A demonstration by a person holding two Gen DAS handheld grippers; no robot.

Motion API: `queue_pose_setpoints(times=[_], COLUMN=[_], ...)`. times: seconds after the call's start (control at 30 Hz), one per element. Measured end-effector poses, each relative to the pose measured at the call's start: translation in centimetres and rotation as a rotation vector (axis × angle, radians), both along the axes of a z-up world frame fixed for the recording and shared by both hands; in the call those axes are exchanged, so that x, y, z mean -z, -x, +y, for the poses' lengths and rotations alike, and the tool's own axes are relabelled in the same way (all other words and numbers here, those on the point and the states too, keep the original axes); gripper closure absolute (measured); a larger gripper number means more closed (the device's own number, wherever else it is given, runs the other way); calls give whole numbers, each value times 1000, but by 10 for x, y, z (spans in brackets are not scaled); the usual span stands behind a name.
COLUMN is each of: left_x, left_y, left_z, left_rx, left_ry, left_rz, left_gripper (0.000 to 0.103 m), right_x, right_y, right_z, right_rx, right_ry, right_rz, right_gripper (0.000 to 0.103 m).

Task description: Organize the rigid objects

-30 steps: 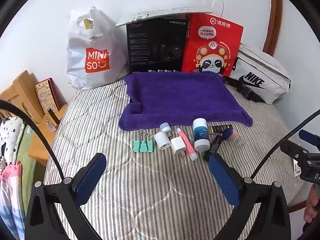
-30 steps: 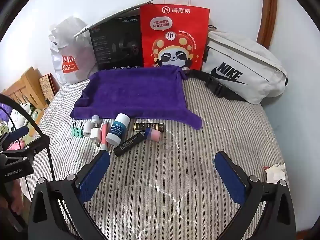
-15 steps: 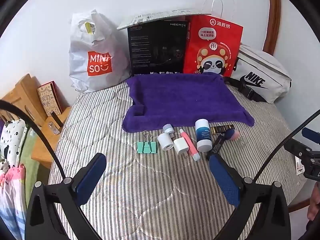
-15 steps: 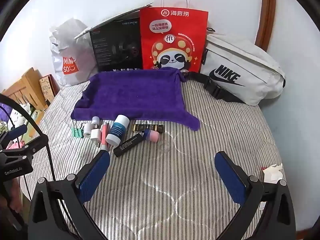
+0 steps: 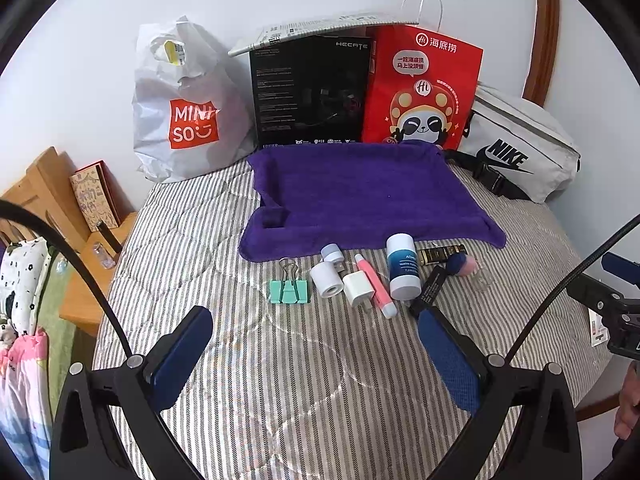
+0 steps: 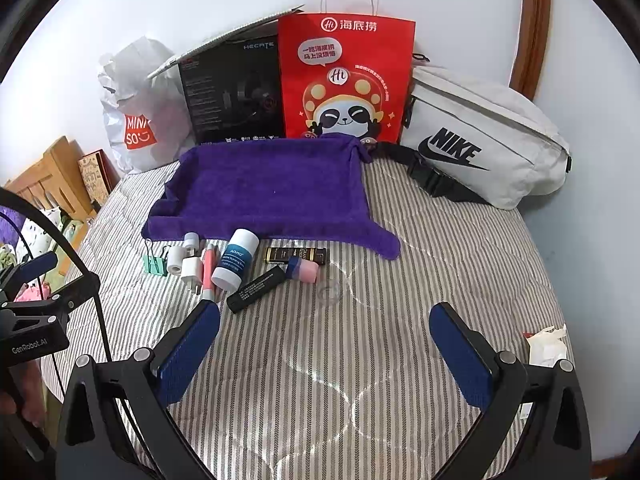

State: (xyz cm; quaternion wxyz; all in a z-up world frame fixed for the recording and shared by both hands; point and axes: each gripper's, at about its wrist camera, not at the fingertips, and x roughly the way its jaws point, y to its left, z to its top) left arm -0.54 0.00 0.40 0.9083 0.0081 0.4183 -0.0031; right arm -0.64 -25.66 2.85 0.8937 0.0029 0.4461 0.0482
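A row of small things lies on the striped bed [image 5: 280, 380], just in front of the near edge of a purple towel [image 5: 360, 192] spread flat across the mattress. From the left there is a mint green binder clip [image 5: 289, 291], then a small white roll [image 5: 327, 283] with a little pale cap [image 5: 331, 252] behind it, a white plug [image 5: 359, 289], a pink tube [image 5: 376, 285] lying lengthwise, and a white bottle with a blue label [image 5: 403, 266] tipped onto its side. To the right of the bottle sit a dark gold-lettered box [image 6: 296, 255], a black stick [image 6: 256, 289] lying slantwise, and a pink piece with a blue cap [image 6: 302, 270], touching or nearly so. A clear round item [image 6: 329, 292] lies just in front of that; I cannot make out what it is.

The left gripper [image 5: 316, 354] hangs above the bed short of the row, its blue-padded fingers [image 5: 182, 354] wide apart and holding nothing. The right gripper [image 6: 326, 354] hangs likewise, fingers [image 6: 460, 354] spread, nothing between them.

Against the wall stand a white Miniso bag [image 5: 188, 112], a black Hecate box [image 5: 310, 92], a red panda paper bag [image 6: 346, 80] and a grey Nike waist bag [image 6: 480, 136]. A crumpled bit of paper [image 6: 546, 346] rests near the bed's right edge.
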Motion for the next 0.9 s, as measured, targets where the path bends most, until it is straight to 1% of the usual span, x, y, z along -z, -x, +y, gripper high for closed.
queue_pose_setpoints(times=[0.9], left_x=[5], left_y=[-3], left_z=[2], left_rx=[2], left_ry=[-1], left_rz=[18], left_gripper=[0], right_x=[3], right_y=[-1], right_z=[1], right_rx=[3], right_ry=[1], right_rz=[3], right_gripper=[0])
